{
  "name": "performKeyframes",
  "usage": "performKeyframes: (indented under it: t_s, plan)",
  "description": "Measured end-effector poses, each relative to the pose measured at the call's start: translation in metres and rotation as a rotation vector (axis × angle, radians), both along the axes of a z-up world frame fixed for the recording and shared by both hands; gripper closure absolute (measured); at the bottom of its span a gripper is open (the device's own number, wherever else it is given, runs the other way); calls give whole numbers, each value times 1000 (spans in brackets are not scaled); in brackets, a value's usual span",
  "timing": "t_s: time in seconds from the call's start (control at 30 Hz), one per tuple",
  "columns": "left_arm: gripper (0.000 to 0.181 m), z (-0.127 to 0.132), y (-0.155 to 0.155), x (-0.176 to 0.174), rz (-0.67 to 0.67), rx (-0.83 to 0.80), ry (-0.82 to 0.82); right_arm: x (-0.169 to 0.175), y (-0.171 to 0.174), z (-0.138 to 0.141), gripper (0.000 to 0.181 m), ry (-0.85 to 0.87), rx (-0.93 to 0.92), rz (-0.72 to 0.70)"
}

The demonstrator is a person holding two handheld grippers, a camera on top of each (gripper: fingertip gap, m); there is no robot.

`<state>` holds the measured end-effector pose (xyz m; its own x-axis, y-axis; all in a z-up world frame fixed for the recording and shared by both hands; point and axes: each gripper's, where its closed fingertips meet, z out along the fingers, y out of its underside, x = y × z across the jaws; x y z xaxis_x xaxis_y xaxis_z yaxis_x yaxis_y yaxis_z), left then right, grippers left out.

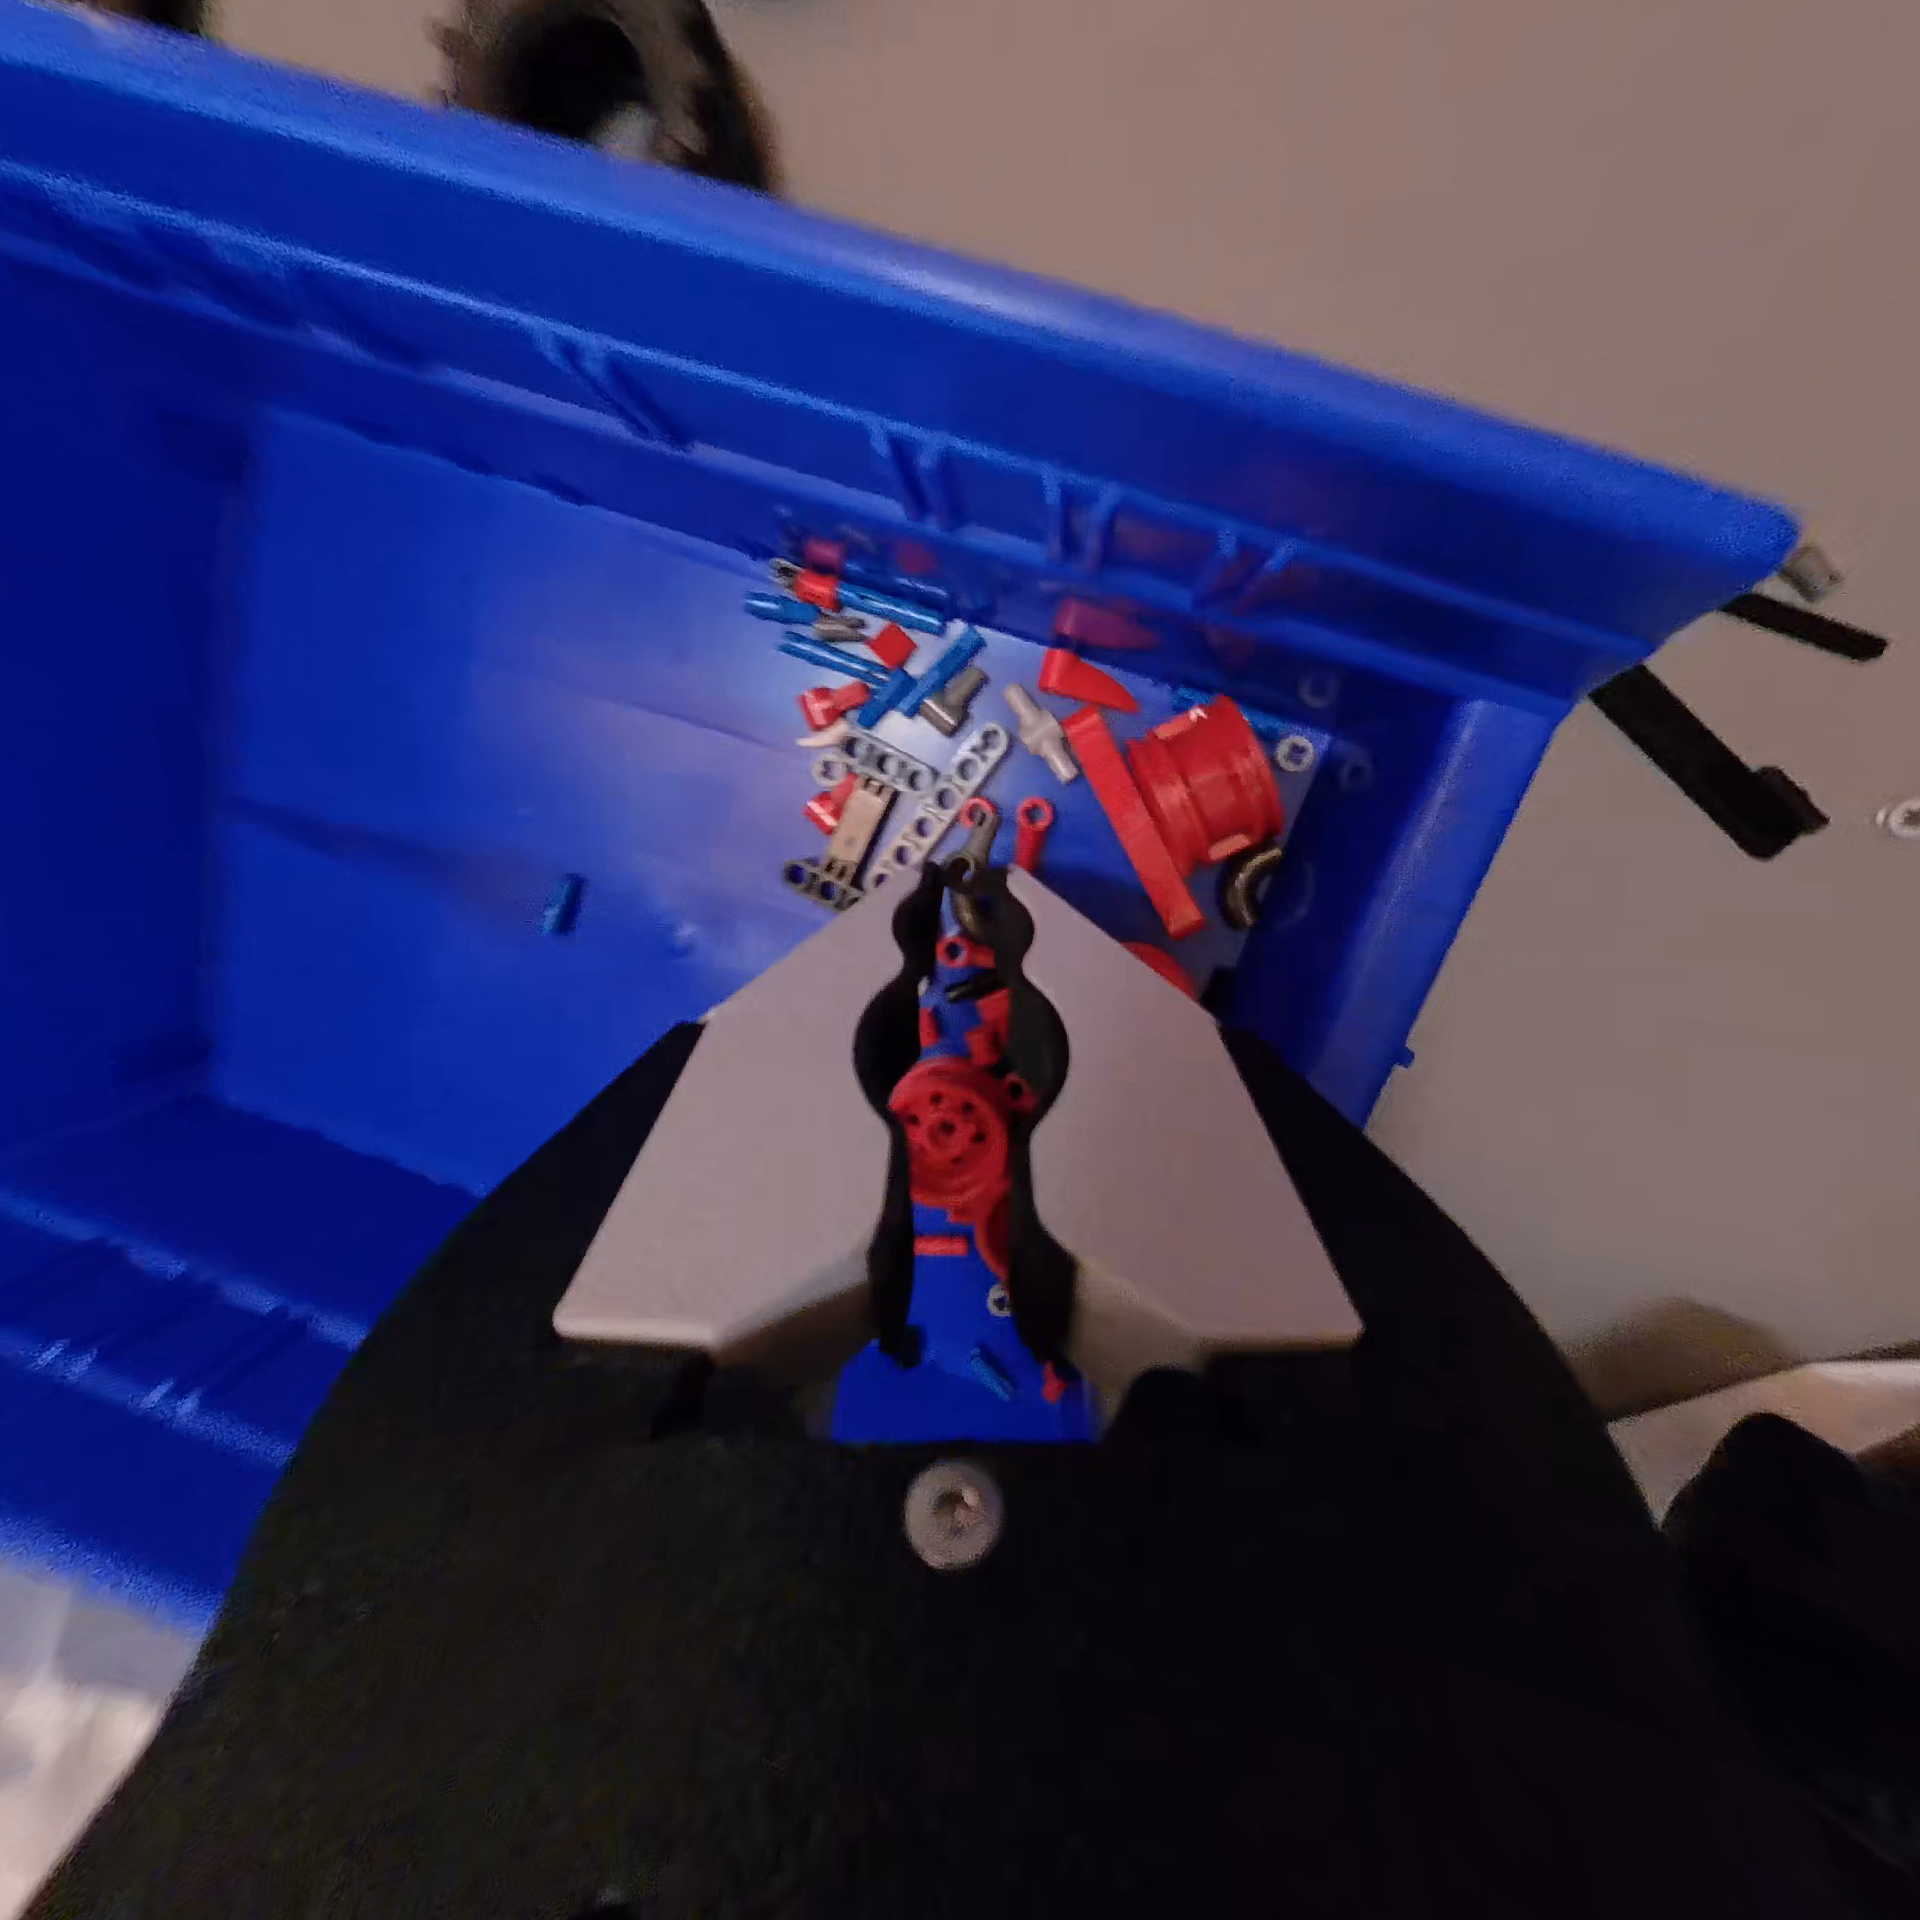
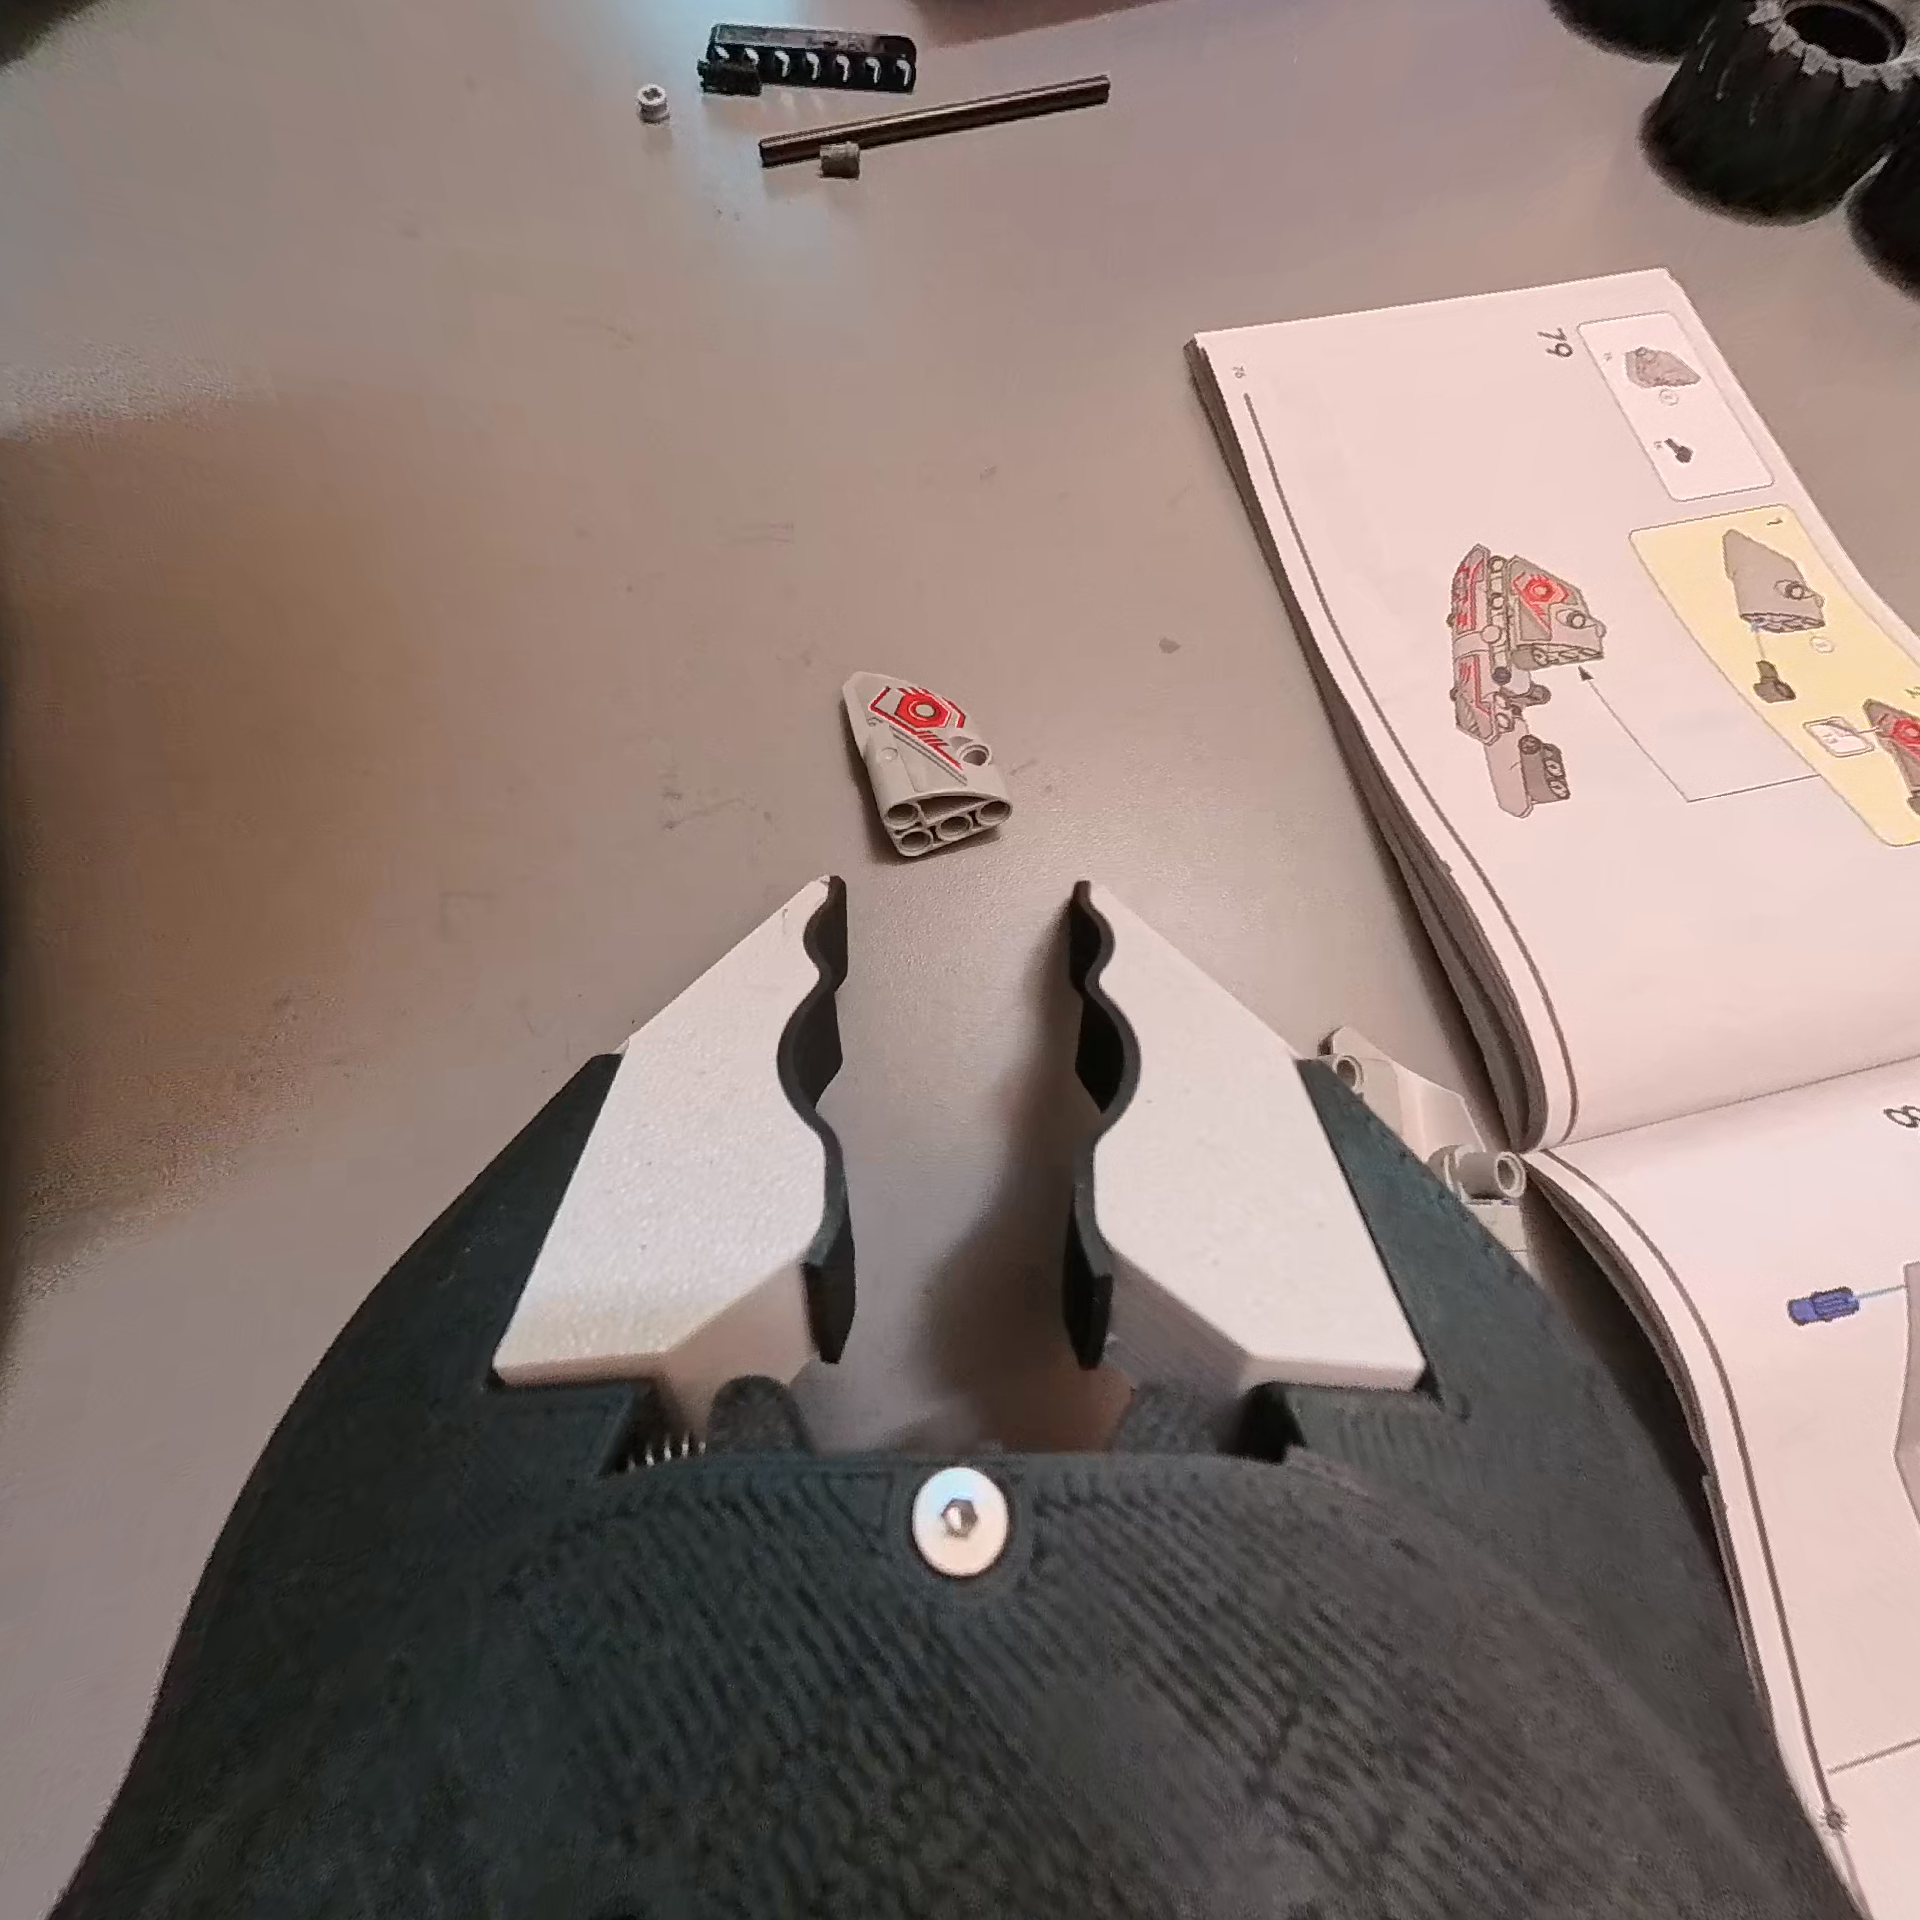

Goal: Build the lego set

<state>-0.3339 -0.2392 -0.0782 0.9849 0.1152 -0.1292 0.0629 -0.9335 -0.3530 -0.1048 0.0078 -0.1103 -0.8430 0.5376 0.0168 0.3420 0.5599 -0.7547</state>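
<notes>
In the left wrist view my left gripper (image 1: 968, 881) reaches into a blue bin (image 1: 416, 644). It is shut on a small dark connector piece (image 1: 971, 844) at its tips, just above a pile of loose red, blue and grey Lego parts (image 1: 914, 727) and a red wheel hub (image 1: 1205, 790). In the right wrist view my right gripper (image 2: 956, 894) is open and empty, low over the grey table (image 2: 468, 520). A grey curved panel with a red sticker (image 2: 925, 764) lies on the table just ahead of its fingertips.
An open instruction booklet (image 2: 1558, 727) lies to the right of the right gripper, with a grey part (image 2: 1475, 1164) half under it. A black beam (image 2: 810, 57), a black axle (image 2: 935, 120) and a small grey bush (image 2: 650, 104) lie at the far edge. Black tyres (image 2: 1787, 114) stand at the top right. Left tips to right tips: about 35 centimeters. The black axle (image 2: 935, 120) lies some 15 centimeters from my left tips, 20 centimeters from my right tips.
</notes>
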Motion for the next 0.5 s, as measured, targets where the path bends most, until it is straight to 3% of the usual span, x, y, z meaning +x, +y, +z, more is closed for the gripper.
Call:
performKeyframes:
  t_s: [0.03, 0.17, 0.27, 0.37, 0.5]
  plan:
    - [174, 11, 0, -3, 21, 20, 42, -1, 1, 0, 137, 4, 2, -8]
    - [174, 63, 12, 9, 44, 123, 224, -5, 4, 2, 111, 42, 20, -41]
    - [174, 99, 47, 42, 4, 263, 292, -6, 6, 10, 106, 85, -13, -68]
    - [174, 114, 102, 86, -56, 428, 267, -4, 8, 32, 114, 123, -120, -114]
    - [175, 108, 180, 149, -118, 624, 140, 3, 10, 59, 140, 203, -225, -118]
